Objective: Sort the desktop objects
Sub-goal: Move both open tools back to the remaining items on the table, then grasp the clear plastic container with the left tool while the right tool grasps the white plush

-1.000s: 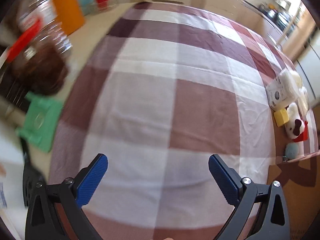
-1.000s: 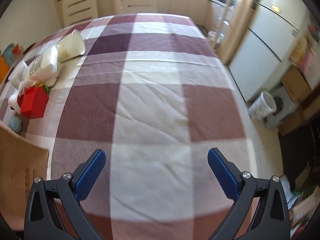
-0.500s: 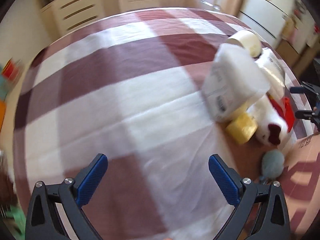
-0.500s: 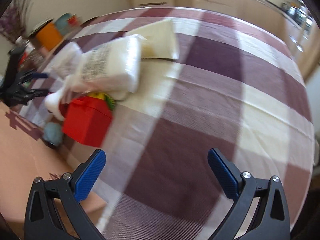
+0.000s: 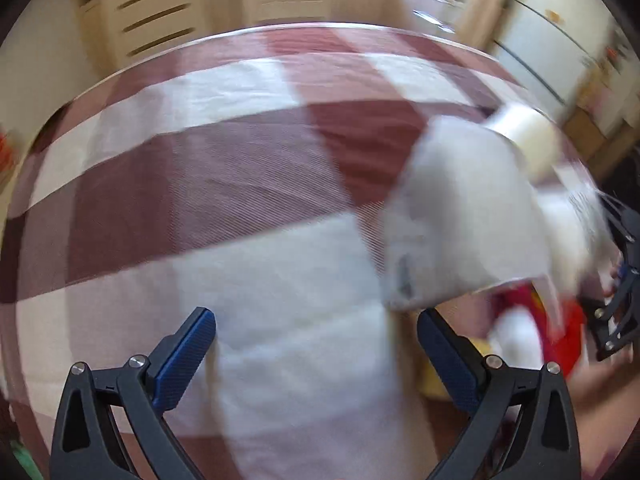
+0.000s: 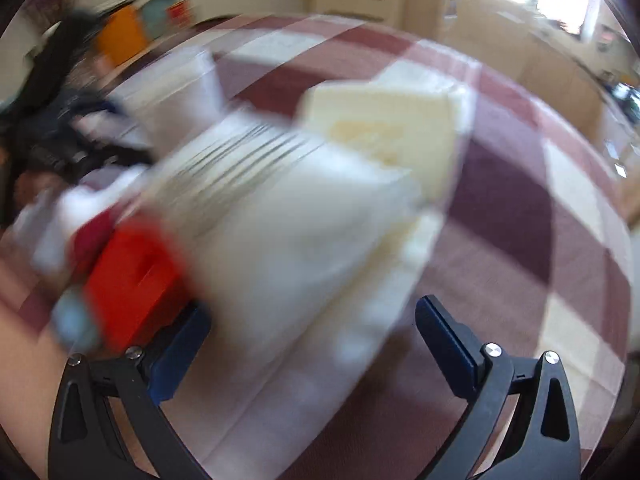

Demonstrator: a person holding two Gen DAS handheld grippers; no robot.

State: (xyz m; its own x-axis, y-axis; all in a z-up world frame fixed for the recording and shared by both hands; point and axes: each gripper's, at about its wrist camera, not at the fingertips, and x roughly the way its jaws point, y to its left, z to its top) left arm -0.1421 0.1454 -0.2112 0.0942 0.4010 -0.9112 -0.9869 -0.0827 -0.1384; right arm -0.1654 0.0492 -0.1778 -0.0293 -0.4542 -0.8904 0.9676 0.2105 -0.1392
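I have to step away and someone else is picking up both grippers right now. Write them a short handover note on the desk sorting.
Left gripper: open, empty, over the checked tablecloth, beside the white box.
Right gripper: open, empty, close in front of the white bag.
Things: one pile, blurred in both views. The cream cup lies behind the bag; the red box and a small blue-grey ball sit on its left. A plush toy and a yellow item are in there too, but smeared.
Done: nothing gripped.
Left: every item to sort.
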